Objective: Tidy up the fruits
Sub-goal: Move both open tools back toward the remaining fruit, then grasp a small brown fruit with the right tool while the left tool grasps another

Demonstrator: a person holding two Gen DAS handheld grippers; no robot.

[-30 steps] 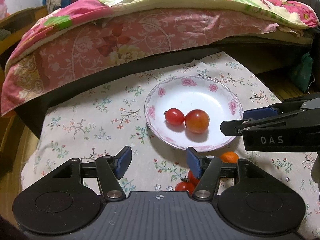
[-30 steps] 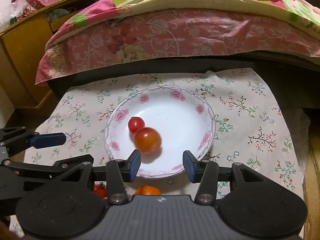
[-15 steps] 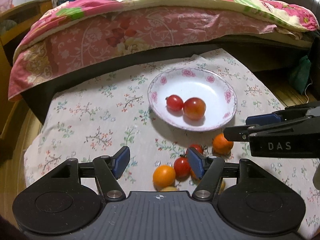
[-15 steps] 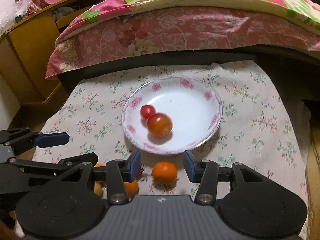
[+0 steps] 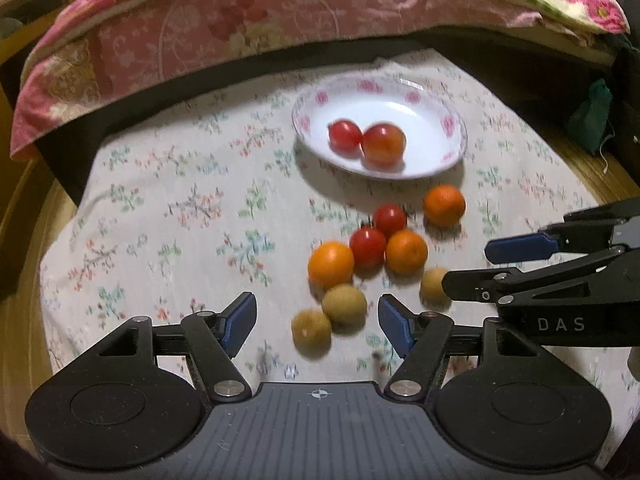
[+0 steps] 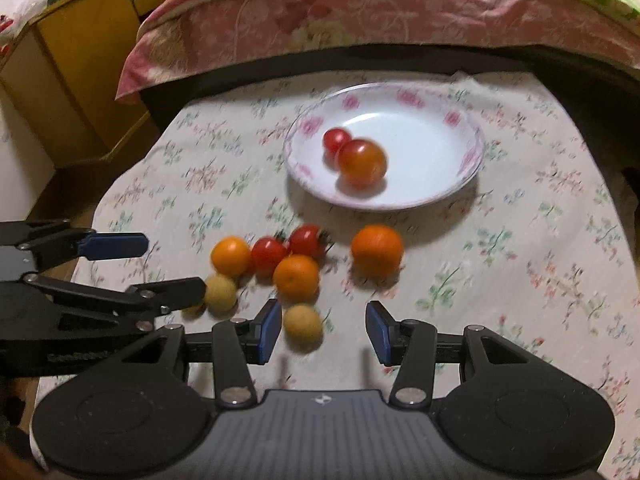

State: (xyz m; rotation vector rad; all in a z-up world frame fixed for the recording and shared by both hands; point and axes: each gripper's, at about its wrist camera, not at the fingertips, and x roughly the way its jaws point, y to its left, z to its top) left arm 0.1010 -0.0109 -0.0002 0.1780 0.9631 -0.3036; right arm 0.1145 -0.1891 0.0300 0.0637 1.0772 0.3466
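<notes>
A white floral plate (image 5: 448, 120) (image 6: 460, 184) holds a small red tomato (image 5: 344, 135) (image 6: 335, 140) and a larger red-orange tomato (image 5: 384, 145) (image 6: 362, 162). In front of it on the cloth lie loose fruits: two red tomatoes (image 5: 368, 246) (image 6: 269, 255), three oranges (image 5: 445, 205) (image 6: 377, 250) and three tan round fruits (image 5: 344, 303) (image 6: 303, 323). My left gripper (image 5: 318, 322) is open and empty, just before the tan fruits. My right gripper (image 6: 323, 330) is open and empty; a tan fruit lies near its left finger.
The fruits lie on a floral tablecloth (image 5: 180, 208) over a low table. A bed with a pink floral quilt (image 5: 240, 28) runs along the far side. A yellow wooden cabinet (image 6: 68, 72) stands at the left. A green bag (image 5: 590, 114) sits at the right.
Both grippers have pulled back toward me and away from the plate, both staying open. The loose fruits in front of the plate have come into full view.
</notes>
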